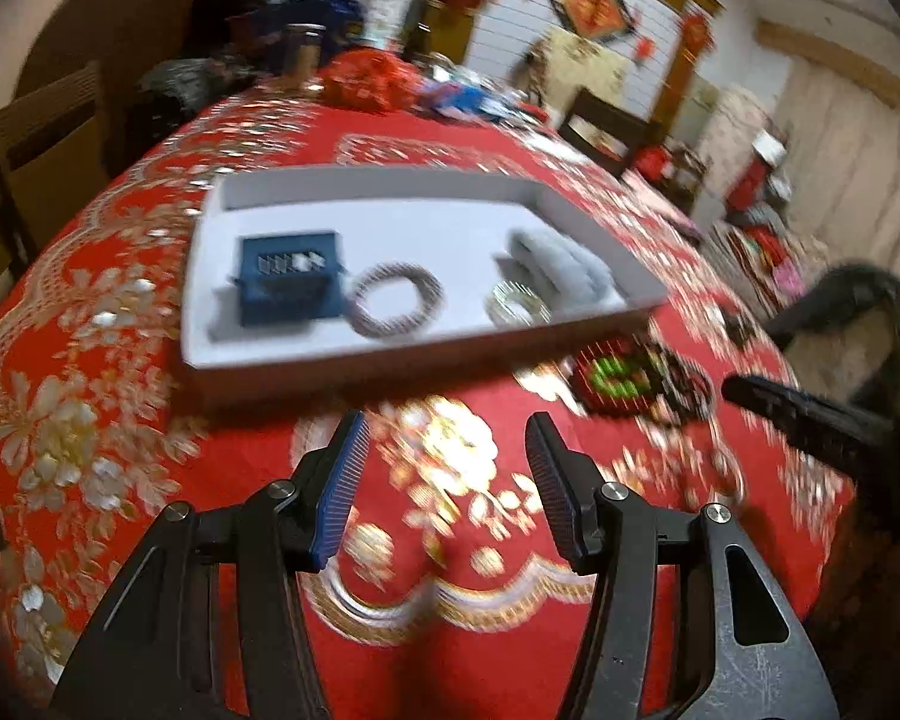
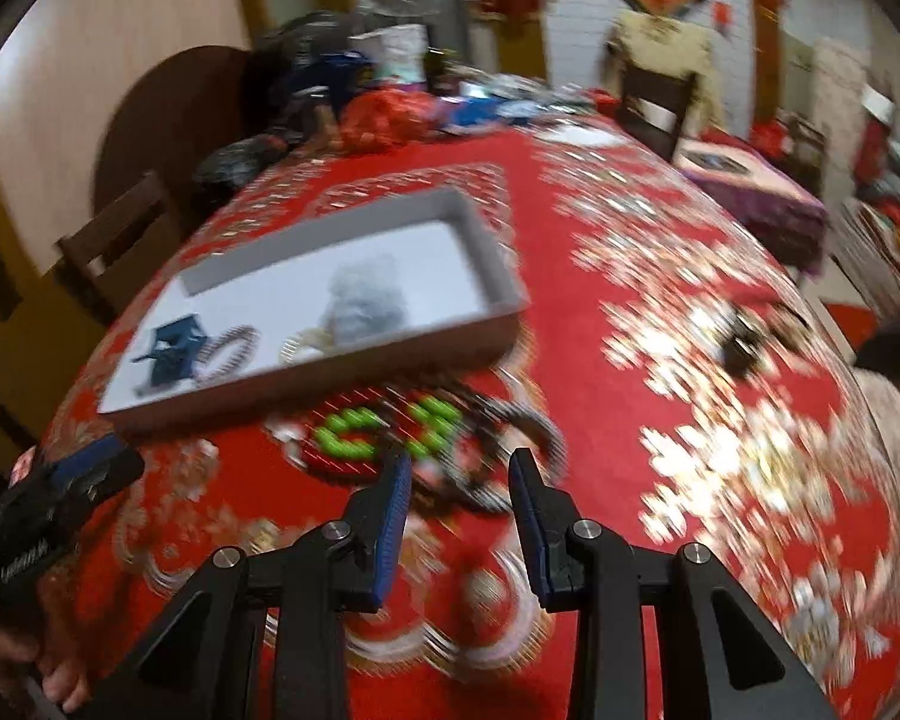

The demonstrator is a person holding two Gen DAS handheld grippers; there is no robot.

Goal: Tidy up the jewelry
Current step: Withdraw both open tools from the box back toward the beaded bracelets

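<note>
Left gripper [image 1: 447,438]: jaws apart, nothing between.
Right gripper [image 2: 459,471]: jaws apart, empty; green bead bracelets [image 2: 390,429] just ahead, touching neither pad.
Only in right view: hand [image 2: 60,681] on left gripper's handle, low left.
Beyond left gripper: white tray [image 1: 258,354] with blue box [image 1: 288,285], beaded bracelet [image 1: 396,297], grey pouch [image 1: 561,270].
Red floral tablecloth [image 1: 120,420]; far end cluttered, chairs [image 1: 42,138] around, red wall decorations [image 1: 591,15] beyond.
</note>
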